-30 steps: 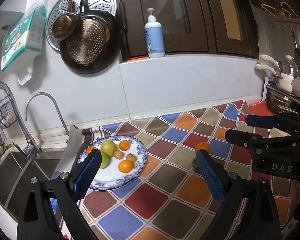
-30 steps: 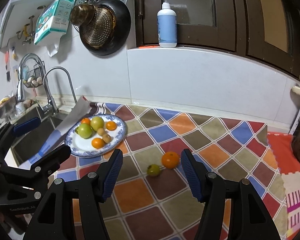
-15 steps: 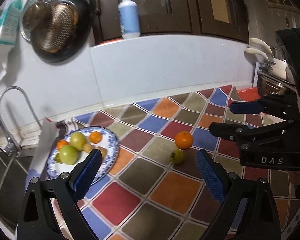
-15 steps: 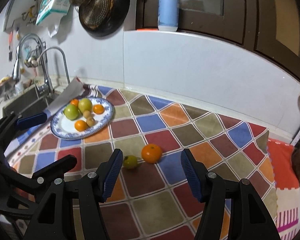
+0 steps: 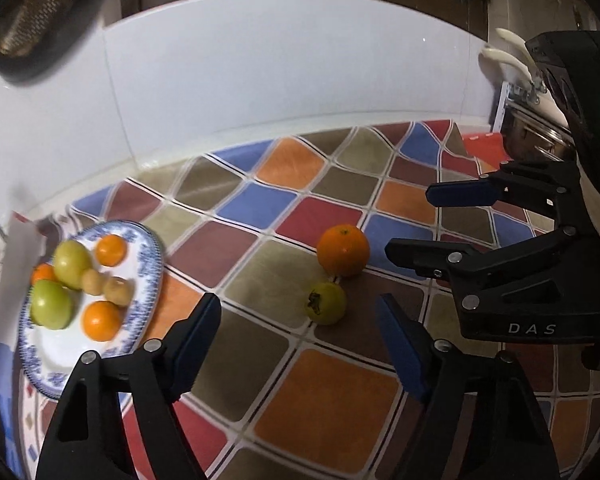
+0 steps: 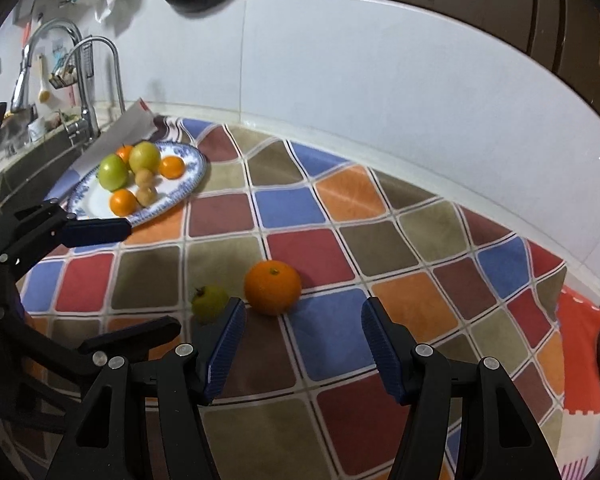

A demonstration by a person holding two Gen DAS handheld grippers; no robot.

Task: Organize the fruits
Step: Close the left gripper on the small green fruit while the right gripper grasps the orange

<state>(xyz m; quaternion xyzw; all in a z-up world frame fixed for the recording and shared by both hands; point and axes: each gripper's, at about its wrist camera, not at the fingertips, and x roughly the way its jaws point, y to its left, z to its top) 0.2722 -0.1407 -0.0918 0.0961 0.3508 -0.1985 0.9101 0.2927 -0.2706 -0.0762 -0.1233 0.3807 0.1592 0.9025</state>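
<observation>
Table (image 5: 324, 420) with checkered cloth: plate (image 5: 152, 280) at the sink end already carries the sorted fruit, so it looks like the collection point. Two strays sit mid-table, well apart from it: orange (image 6: 273, 287) and a small green fruit (image 6: 209, 303), touching or nearly. Right gripper (image 6: 303, 338) spread wide, empty, lined up near the orange. Left gripper (image 5: 298, 340) also released, empty, near the green one.

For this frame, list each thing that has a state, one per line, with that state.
left gripper: open, empty, above the mat
right gripper: open, empty
orange: loose on the mat, not on the plate
small green fruit: loose on the mat beside the orange
plate: holds seven fruits
</observation>
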